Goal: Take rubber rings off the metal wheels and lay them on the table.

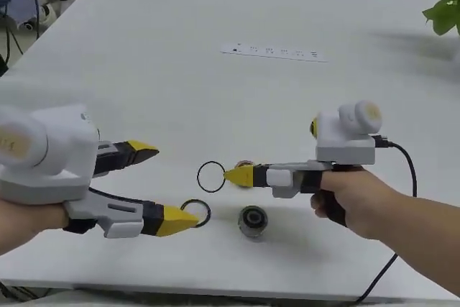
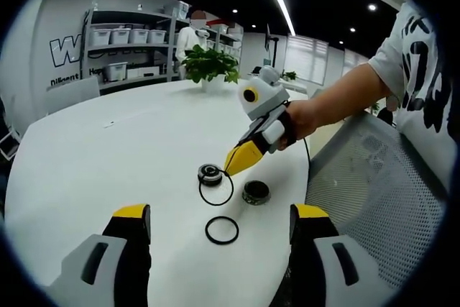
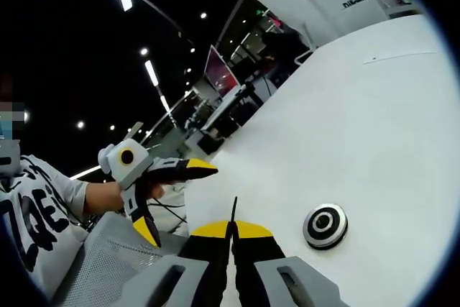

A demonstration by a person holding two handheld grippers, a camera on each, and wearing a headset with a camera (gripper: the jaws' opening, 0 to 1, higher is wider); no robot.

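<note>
My right gripper [image 1: 236, 175] is shut on a thin black rubber ring [image 1: 211, 176], which it holds just above the white table [image 1: 215, 91]. That ring hangs from its yellow tip [image 2: 239, 160] in the left gripper view and appears edge-on as a thin line [image 3: 233, 210] between my shut jaws. One metal wheel [image 1: 245, 165] sits right behind the tip, another wheel [image 1: 253, 220] nearer me. A second ring [image 1: 195, 212] lies flat on the table by the lower jaw of my left gripper [image 1: 164, 185], which is open and holds nothing.
A white power strip [image 1: 273, 52] lies further back on the table. A potted plant [image 1: 442, 1] stands at the far right corner. The right gripper's black cable [image 1: 402, 242] trails over the near table edge.
</note>
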